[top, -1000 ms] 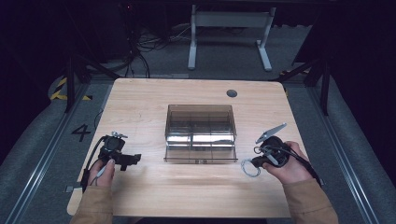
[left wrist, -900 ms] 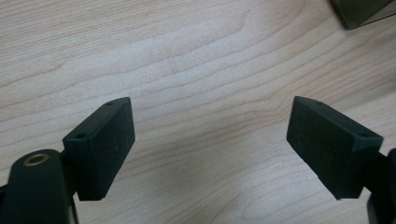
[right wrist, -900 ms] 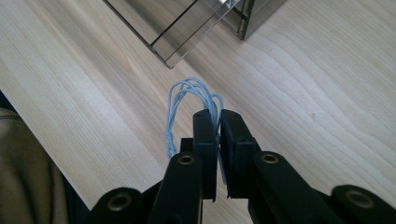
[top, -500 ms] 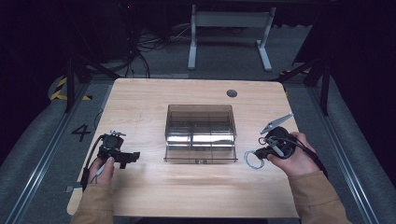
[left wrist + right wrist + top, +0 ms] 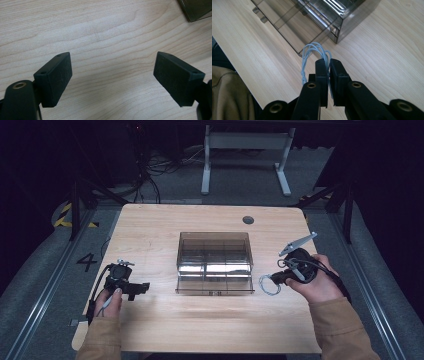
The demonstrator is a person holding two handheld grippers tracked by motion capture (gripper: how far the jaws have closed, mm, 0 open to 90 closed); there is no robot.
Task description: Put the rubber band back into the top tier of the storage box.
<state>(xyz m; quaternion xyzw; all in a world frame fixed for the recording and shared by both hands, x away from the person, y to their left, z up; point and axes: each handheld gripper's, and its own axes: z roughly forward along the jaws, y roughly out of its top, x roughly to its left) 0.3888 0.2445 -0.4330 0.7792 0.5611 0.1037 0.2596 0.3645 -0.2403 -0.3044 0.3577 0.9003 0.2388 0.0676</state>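
Gripping a coil of pale blue wire (image 5: 314, 53), the right hand-held gripper (image 5: 328, 65) has its jaws pressed together on the strands, with the loops projecting past the jaw tips. In the high view, the same right hand-held gripper (image 5: 278, 278) sits above the worktop (image 5: 150, 227), and the wire coil (image 5: 268, 284) hangs from its tip, just beside the front right corner of the clear compartment box (image 5: 215, 262). In the right gripper view, that box (image 5: 342, 17) lies directly ahead of the jaws and slightly beyond the wire loops.

The left hand-held gripper (image 5: 112, 75) has its jaws spread wide with nothing between them; bare worktop shows in the gap. In the high view, the left hand-held gripper (image 5: 140, 288) rests low on the worktop, with the box well apart on its jaw side.
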